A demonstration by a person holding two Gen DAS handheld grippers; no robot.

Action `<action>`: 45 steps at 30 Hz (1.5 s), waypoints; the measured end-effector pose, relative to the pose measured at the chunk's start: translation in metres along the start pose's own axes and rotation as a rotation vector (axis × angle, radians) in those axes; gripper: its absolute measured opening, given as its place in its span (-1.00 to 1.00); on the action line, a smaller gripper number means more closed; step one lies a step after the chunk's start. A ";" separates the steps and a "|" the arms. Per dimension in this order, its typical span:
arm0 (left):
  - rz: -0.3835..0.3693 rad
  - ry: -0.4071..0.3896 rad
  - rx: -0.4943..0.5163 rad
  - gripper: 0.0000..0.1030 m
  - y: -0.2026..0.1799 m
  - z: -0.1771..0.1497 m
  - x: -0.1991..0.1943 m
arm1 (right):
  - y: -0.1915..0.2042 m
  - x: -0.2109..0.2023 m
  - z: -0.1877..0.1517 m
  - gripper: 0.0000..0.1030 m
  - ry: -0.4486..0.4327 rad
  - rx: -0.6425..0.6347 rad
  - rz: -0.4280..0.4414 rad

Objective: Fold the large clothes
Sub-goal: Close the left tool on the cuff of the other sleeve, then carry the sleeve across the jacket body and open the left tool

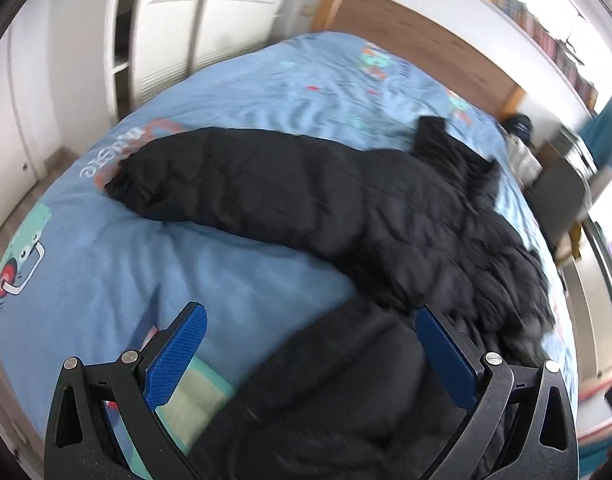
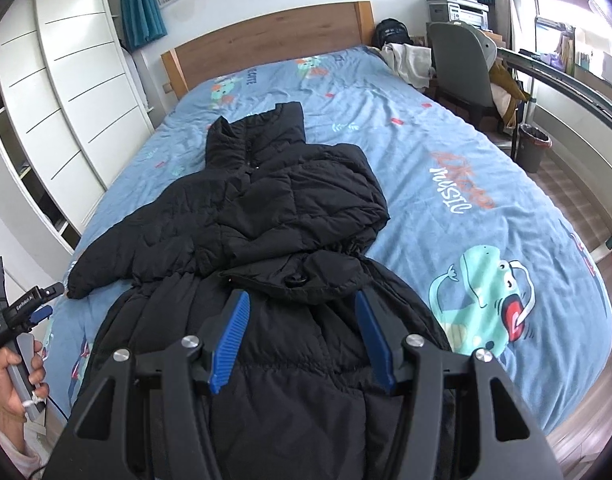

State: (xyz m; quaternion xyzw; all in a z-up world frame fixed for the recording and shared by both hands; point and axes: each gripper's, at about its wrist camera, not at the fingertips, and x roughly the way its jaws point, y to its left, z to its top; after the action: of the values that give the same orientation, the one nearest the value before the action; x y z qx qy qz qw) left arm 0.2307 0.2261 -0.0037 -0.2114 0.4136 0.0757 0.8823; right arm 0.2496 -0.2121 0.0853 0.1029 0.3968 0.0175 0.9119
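Observation:
A long black padded coat [image 2: 266,216] lies flat on the blue cartoon-print bedspread [image 2: 445,128], collar toward the headboard. One sleeve is folded across its chest; the other sleeve [image 2: 118,256] stretches out to the left. My right gripper [image 2: 302,298] hovers over the coat's waist, its blue pads apart and nothing pressed between them. The left wrist view, blurred, shows the coat [image 1: 345,208] from the side. There my left gripper [image 1: 309,320] stands wide open above the coat's lower edge. A hand [image 2: 14,372] holds the left gripper [image 2: 48,302] at the bed's left side, near the outstretched cuff.
A wooden headboard [image 2: 266,36] closes the far end. White wardrobe doors [image 2: 78,92] line the left side. On the right stand a grey chair [image 2: 461,68] draped with clothes, a bin [image 2: 533,148] and a desk. A white garment [image 2: 409,60] and a backpack [image 2: 391,32] sit at the bed's far corner.

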 end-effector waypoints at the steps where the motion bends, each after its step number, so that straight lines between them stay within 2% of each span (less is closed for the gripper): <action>1: 0.003 0.002 -0.027 0.99 0.013 0.007 0.008 | 0.000 0.006 0.001 0.05 0.001 0.005 0.000; 9: -0.043 0.007 -0.198 0.99 0.087 0.044 0.060 | 0.011 0.049 0.007 0.05 0.026 -0.003 -0.013; 18: -0.089 0.019 -0.522 0.98 0.175 0.059 0.114 | 0.007 0.076 0.016 0.05 0.050 0.003 -0.052; 24: -0.104 0.017 -0.641 0.97 0.208 0.065 0.135 | -0.001 0.086 0.017 0.05 0.067 0.010 -0.082; 28: -0.135 0.008 -0.721 0.88 0.218 0.068 0.146 | -0.004 0.093 0.016 0.05 0.077 0.013 -0.093; 30: -0.175 -0.013 -0.748 0.70 0.219 0.072 0.149 | -0.003 0.096 0.016 0.05 0.079 0.007 -0.096; 32: -0.208 -0.010 -0.768 0.32 0.220 0.075 0.152 | -0.003 0.098 0.016 0.05 0.083 0.000 -0.097; 33: -0.220 -0.015 -0.780 0.26 0.221 0.075 0.152 | -0.003 0.100 0.016 0.05 0.084 -0.002 -0.097; 35: -0.237 -0.029 -0.800 -0.13 0.222 0.074 0.152 | -0.004 0.101 0.015 0.05 0.084 0.002 -0.098; 38: -0.261 -0.046 -0.825 -0.49 0.222 0.074 0.150 | -0.009 0.101 0.015 0.05 0.079 0.019 -0.098; 41: -0.239 -0.058 -0.793 -0.69 0.217 0.078 0.139 | -0.012 0.098 0.015 0.05 0.073 0.022 -0.100; 45: -0.214 -0.084 -0.728 -0.77 0.202 0.092 0.124 | -0.015 0.092 0.016 0.05 0.054 0.029 -0.093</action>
State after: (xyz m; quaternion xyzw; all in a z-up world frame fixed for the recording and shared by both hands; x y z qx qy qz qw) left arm 0.3130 0.4424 -0.1086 -0.5498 0.2986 0.1337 0.7686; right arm 0.3239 -0.2195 0.0265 0.0970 0.4258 -0.0278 0.8992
